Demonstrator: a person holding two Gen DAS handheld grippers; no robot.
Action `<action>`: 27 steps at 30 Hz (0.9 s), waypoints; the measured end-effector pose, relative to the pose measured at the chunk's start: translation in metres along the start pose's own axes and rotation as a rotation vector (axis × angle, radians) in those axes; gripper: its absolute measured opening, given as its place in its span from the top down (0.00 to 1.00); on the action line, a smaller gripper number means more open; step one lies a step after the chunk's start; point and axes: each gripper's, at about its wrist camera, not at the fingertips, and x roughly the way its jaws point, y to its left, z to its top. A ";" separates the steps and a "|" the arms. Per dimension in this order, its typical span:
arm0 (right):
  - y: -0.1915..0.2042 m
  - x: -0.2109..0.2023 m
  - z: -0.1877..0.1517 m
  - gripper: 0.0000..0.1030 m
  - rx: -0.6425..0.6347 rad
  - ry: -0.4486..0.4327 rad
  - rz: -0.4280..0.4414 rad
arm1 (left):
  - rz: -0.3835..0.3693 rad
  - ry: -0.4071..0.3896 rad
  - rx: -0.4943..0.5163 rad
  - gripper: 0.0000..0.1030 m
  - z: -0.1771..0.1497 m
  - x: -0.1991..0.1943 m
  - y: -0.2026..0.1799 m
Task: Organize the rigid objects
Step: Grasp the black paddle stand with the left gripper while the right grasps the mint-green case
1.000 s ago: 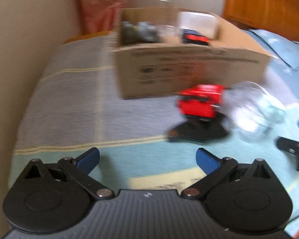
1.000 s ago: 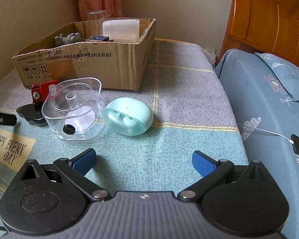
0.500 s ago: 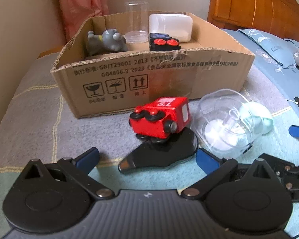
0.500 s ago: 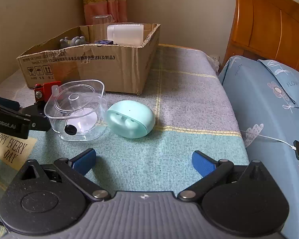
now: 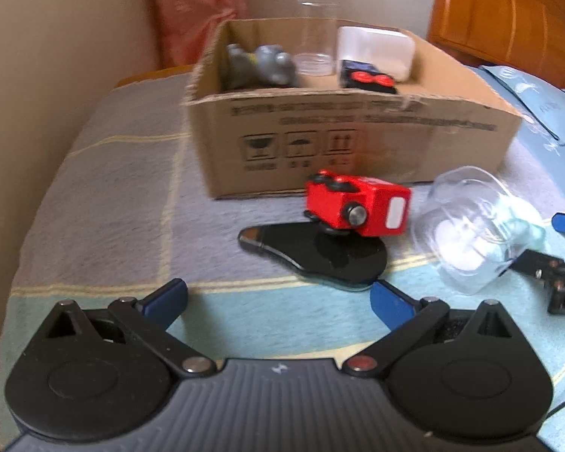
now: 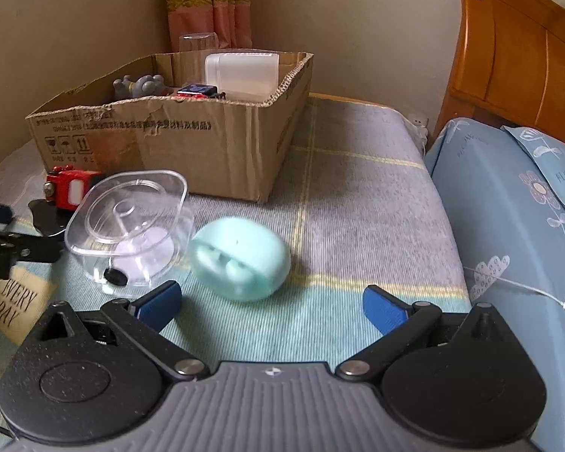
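Left wrist view: we see the left gripper spread wide, holding nothing, over the bedspread. A red toy car sits on a black flat piece, just in front of the cardboard box. A clear container lies right of the car.

Right wrist view: the right gripper is spread too, empty. A mint case lies near its fingers, touching the clear container. The box stands behind them.
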 end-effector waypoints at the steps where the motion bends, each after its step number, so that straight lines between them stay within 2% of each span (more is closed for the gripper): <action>1: -0.001 0.002 0.001 0.00 0.006 -0.003 -0.006 | 0.001 0.004 -0.001 0.01 0.000 -0.001 0.000; 5: -0.001 0.005 0.003 0.00 0.013 -0.014 -0.016 | -0.045 -0.001 0.067 0.01 0.000 0.001 -0.014; 10: -0.004 0.005 0.004 0.00 -0.020 -0.021 0.016 | -0.045 -0.035 0.058 0.01 0.006 0.008 -0.016; 20: -0.011 0.014 0.017 0.01 -0.178 -0.015 0.188 | -0.067 -0.053 0.084 0.01 0.007 0.011 -0.013; 21: -0.011 0.013 0.018 0.02 -0.194 -0.011 0.203 | -0.068 -0.054 0.086 0.01 0.008 0.011 -0.013; 27: -0.008 0.005 0.023 0.27 -0.274 0.000 0.282 | -0.073 -0.063 0.090 0.01 0.010 0.013 -0.012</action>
